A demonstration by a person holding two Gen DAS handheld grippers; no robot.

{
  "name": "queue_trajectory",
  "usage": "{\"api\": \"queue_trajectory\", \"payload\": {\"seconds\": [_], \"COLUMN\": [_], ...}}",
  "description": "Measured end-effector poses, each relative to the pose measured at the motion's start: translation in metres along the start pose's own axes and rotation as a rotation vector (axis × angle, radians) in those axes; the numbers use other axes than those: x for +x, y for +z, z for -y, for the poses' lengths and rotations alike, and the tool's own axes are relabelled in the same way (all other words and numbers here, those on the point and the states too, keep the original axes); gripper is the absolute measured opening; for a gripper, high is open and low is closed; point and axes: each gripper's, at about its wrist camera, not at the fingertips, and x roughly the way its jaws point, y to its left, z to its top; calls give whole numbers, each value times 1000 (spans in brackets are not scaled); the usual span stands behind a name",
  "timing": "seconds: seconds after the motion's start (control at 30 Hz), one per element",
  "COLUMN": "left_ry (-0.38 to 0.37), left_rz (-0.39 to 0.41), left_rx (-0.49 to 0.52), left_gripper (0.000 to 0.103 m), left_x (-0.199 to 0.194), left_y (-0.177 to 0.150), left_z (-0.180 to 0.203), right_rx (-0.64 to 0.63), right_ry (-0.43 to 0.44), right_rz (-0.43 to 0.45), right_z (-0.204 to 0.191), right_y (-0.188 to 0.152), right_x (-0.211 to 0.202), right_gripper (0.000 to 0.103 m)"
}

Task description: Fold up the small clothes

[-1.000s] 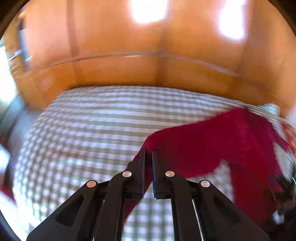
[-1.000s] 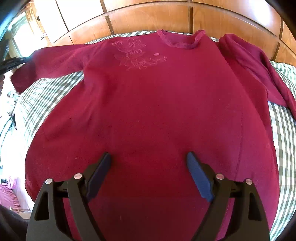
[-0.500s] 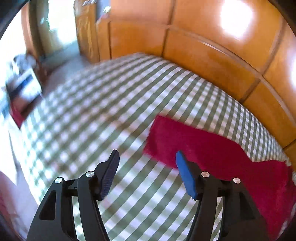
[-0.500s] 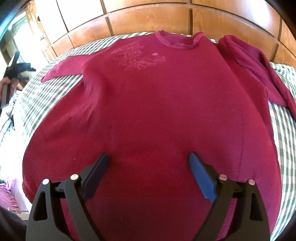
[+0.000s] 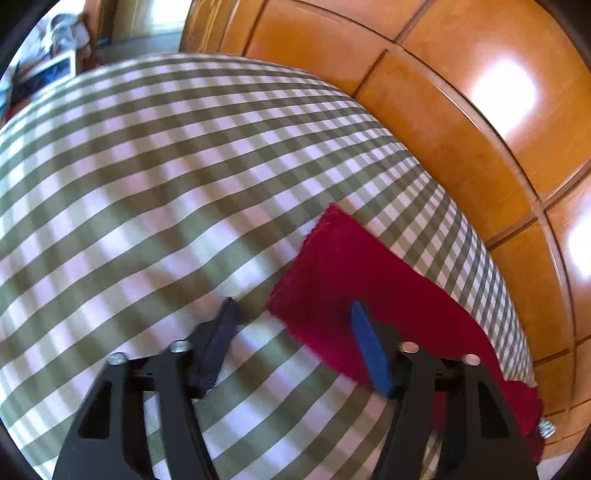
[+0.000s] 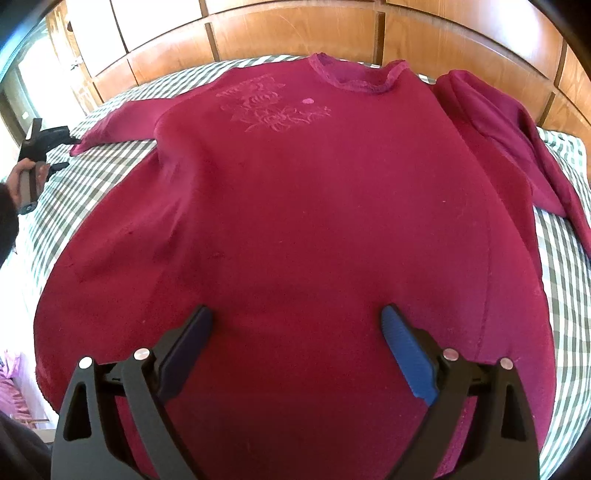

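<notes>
Red sweater laid flat, both grippers empty

Nearest the camera, the right gripper (image 6: 295,354) hung over the hem with its fingers spread wide, pinching nothing. The dark red fleecy long-sleeved sweater (image 6: 295,221) lay face up on the green-and-white checked bed (image 6: 561,332), embroidered flowers below the ribbed collar. Looked soft, floppy and light, so I'd guess it drapes and slides; cuffs, hem corners or shoulders seemed the best holds. Further out, the left gripper (image 5: 291,332) was also spread and empty, just beside the straight sleeve cuff (image 5: 325,266). The other sleeve (image 6: 517,147) was bunched near the glossy wooden headboard (image 6: 295,29).
</notes>
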Motion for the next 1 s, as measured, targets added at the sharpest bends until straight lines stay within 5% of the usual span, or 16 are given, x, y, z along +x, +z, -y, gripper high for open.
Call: {"api": "queue_trajectory", "payload": {"seconds": [0.03,0.33,0.4,0.53,0.6,0.73,0.8,0.87,1.0], "left_ry": [-3,-40,47,226,250,292,242,129,-217], "left_rz": [-14,122,115,-26,22,39,131,143,-2], "left_rx": [29,85,133,161,133,47,61,116,319], "left_gripper": [8,6,6,9,9,39,53,56,56], "left_x": [4,-74,-73,-25,-26,-48,-78,-100,-131], "left_y": [2,11,0,-26,-32,-34,-44,-62,-139], "left_z": [6,-4,-7,-18,-14,-3,11,28,72], "right_rx": [0,1,1,-2,-1,-6,3,36,144], "right_ry": [-2,0,3,4,8,16,26,26,-17], "right_rz": [-1,14,20,29,37,45,46,52,118], "right_z": [0,0,0,0,1,2,8,19,62], "right_y": [0,-3,-5,-7,-8,-11,-13,-14,-25], "right_x": [0,1,0,-1,-2,-6,-13,-23,-56], "right_gripper": [92,94,95,95,95,94,92,88,88]}}
